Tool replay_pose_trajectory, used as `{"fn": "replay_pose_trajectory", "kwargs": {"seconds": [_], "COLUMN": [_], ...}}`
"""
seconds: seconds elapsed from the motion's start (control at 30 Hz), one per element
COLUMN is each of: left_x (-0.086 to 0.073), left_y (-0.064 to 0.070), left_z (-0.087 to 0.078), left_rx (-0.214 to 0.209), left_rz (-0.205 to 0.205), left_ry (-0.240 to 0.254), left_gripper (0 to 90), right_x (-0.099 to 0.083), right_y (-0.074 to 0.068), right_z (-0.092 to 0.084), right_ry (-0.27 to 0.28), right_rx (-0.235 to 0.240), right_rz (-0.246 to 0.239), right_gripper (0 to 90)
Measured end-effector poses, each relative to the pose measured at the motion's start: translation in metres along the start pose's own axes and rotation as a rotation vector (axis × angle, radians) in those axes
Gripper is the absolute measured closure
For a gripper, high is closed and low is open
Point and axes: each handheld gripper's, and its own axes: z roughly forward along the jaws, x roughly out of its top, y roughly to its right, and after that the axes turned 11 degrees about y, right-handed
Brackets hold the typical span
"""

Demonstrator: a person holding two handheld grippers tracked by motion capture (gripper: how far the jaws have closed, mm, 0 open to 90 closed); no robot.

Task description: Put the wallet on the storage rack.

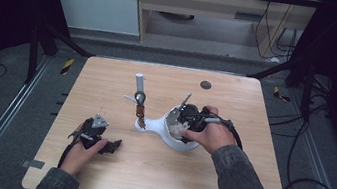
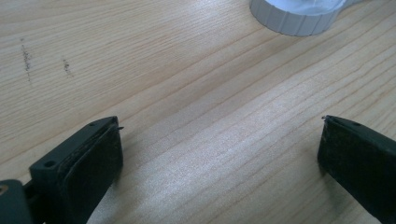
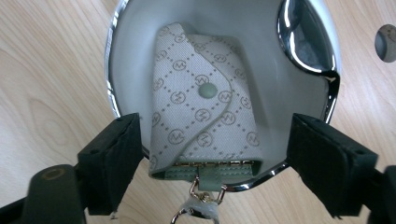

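Soft monogrammed pouch lying inside white bowl; likely light, floppy, best pinched at green clasp edge. Right gripper spread above it; left gripper spread over table.

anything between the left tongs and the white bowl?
Nothing: bare wood. In the left gripper view, open table runs from the left tongs to the white bowl rim; the high view agrees.
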Motion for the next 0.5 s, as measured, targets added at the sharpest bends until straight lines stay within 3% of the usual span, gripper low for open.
{"fn": "replay_pose_trajectory", "kwargs": {"seconds": [0.5], "left_x": [0.0001], "left_y": [0.0], "left_z": [0.0], "left_rx": [0.001], "left_rz": [0.002], "left_ry": [0.0], "left_gripper": [0.0], "right_x": [0.0012], "right_y": [-0.0017], "right_z": [-0.002], "right_ry": [0.007], "right_rx": [0.005], "right_rz": [0.005], "right_gripper": [15.1]}}
